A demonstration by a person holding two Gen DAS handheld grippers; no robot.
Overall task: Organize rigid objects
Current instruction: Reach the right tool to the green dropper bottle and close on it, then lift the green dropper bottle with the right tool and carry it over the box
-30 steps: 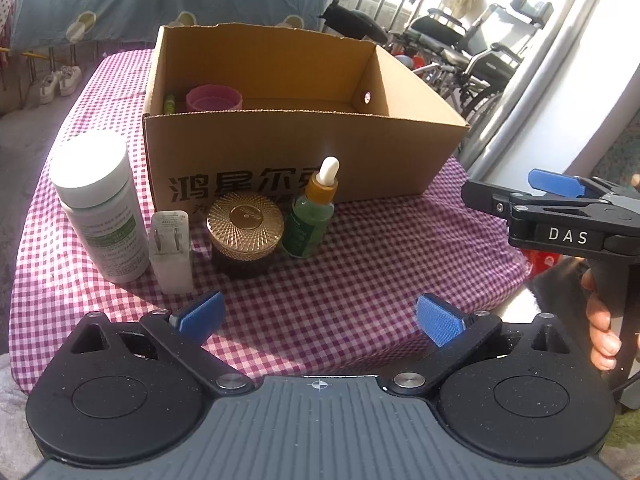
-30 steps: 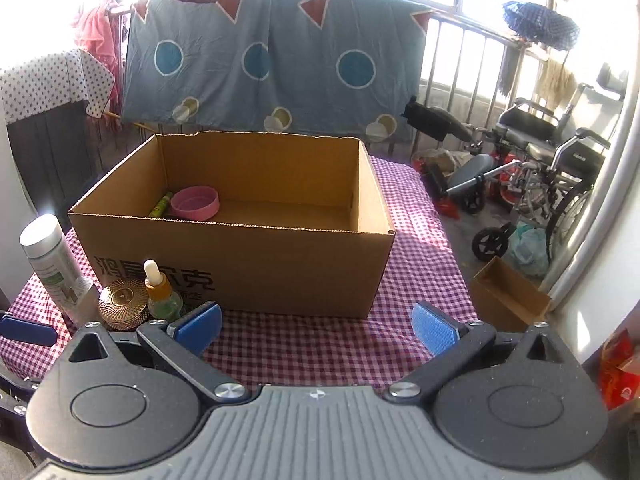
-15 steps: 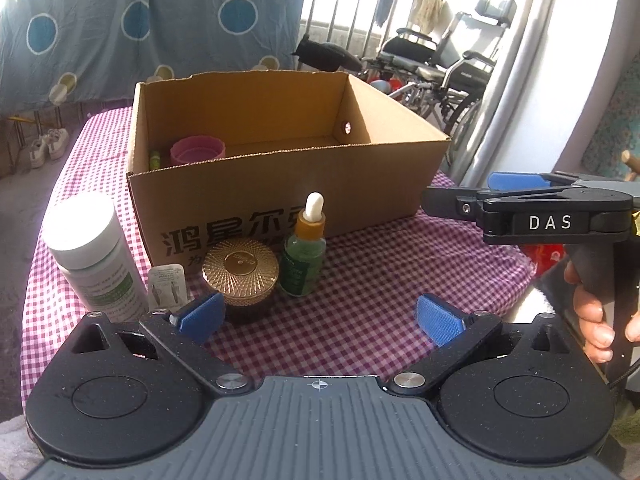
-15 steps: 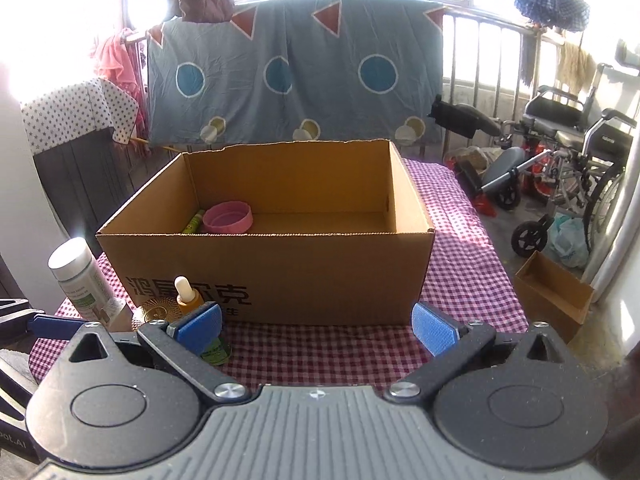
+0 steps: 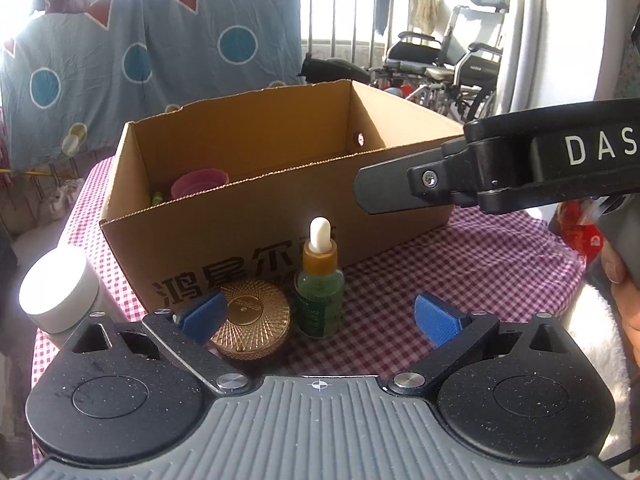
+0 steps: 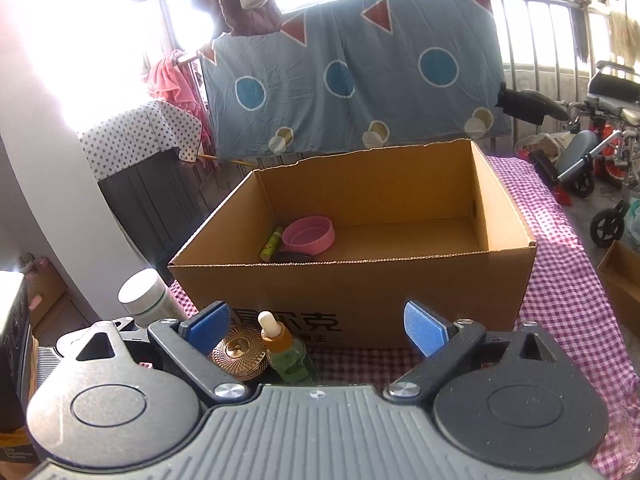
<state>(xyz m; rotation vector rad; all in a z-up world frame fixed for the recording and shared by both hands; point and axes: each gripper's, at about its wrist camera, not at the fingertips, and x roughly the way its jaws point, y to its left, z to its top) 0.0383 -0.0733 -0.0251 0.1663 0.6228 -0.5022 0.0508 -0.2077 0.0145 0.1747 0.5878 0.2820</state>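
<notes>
An open cardboard box (image 5: 248, 236) (image 6: 360, 296) stands on the checked tablecloth (image 5: 472, 264). It holds a pink bowl (image 6: 309, 234) and a small green tube (image 6: 271, 245). In front of the box stand a green dropper bottle (image 5: 319, 292) (image 6: 285, 350), a gold-lidded jar (image 5: 251, 322) (image 6: 239, 352) and a white-capped bottle (image 5: 60, 292) (image 6: 146, 296). My left gripper (image 5: 318, 318) is open and empty, low before the dropper bottle. My right gripper (image 6: 316, 328) is open and empty, just above the dropper bottle; its body (image 5: 520, 164) crosses the left wrist view's right side.
A blue patterned blanket (image 6: 352, 72) hangs on a railing behind the table. Wheelchairs (image 5: 448, 68) stand at the back right. A small cardboard box (image 6: 620, 280) sits on the floor to the right. The table edge drops off at the right.
Both grippers have dropped lower and come closer to the items in front of the box. The right gripper has swung left, over the dropper bottle. A small white charger is now hidden.
</notes>
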